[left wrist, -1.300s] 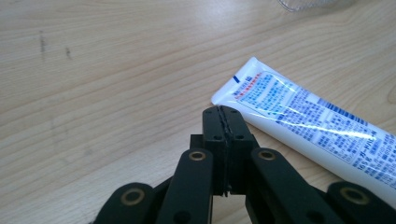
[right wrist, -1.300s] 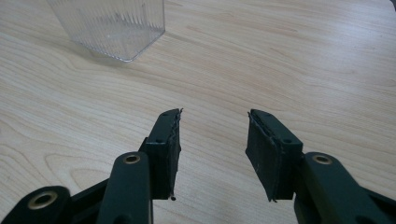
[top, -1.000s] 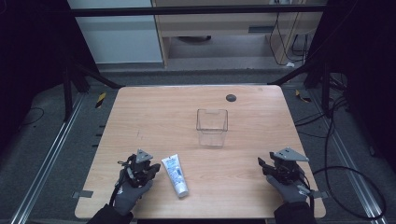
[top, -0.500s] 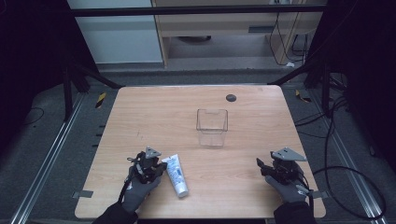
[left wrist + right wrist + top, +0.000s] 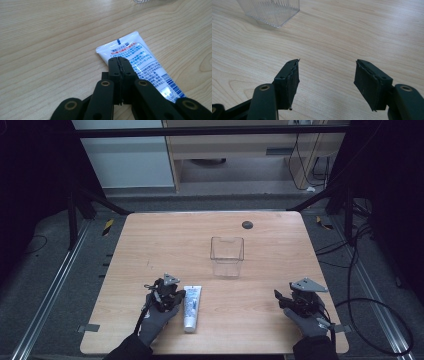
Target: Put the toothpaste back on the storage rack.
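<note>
A white toothpaste tube (image 5: 191, 307) with blue and red print lies flat on the wooden table (image 5: 165, 245), near its front edge. My left gripper (image 5: 173, 295) is at the tube's left side, held in a gloved hand. In the left gripper view its jaws are shut (image 5: 119, 60) with nothing between them, and their tips lie over the tube (image 5: 150, 67) near its flat crimped end. I cannot tell if they touch it. My right gripper (image 5: 280, 298) rests at the front right; its jaws (image 5: 327, 65) have just been opening and stand apart over bare wood.
A clear ribbed plastic container (image 5: 227, 256) stands upright mid-table, beyond both grippers; its corner (image 5: 272, 11) is far left in the right gripper view. A small dark round spot (image 5: 247, 224) sits near the far edge. Dark floor, rails and cables surround the table.
My left gripper has slid to the right and now sits against the tube's left side. The right hand has stayed in place.
</note>
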### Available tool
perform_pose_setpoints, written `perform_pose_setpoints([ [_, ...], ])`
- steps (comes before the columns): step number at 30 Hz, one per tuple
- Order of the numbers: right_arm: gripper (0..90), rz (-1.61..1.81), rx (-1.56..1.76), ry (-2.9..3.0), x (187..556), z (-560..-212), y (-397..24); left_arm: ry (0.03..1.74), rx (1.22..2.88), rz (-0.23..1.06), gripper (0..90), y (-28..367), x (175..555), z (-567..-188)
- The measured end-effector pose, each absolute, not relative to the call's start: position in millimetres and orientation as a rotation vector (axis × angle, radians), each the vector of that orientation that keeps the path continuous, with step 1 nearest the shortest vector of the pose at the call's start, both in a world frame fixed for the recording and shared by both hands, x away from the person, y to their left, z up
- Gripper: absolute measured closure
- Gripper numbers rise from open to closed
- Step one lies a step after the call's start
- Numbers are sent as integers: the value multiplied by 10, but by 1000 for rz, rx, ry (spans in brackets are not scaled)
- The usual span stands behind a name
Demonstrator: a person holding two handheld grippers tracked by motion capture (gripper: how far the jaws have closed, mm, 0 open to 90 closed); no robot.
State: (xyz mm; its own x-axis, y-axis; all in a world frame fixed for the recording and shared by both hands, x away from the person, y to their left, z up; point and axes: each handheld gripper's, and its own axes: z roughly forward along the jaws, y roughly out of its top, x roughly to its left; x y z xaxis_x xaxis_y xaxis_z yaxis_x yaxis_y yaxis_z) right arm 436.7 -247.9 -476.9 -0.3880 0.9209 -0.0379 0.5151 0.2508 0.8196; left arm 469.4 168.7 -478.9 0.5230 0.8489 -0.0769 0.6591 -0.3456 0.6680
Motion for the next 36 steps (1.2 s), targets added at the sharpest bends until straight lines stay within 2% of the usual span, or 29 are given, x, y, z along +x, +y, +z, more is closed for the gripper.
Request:
perform_pose_setpoints([
  [25, 359, 1015, 1315, 2010, 4376, -4782, -2475, 1085, 2154, 344, 868, 1462, 4679, -4758],
  [36, 359, 1028, 1328, 1995, 4363, -4779, -2517, 1061, 2126, 365, 819, 1568, 4662, -4563],
])
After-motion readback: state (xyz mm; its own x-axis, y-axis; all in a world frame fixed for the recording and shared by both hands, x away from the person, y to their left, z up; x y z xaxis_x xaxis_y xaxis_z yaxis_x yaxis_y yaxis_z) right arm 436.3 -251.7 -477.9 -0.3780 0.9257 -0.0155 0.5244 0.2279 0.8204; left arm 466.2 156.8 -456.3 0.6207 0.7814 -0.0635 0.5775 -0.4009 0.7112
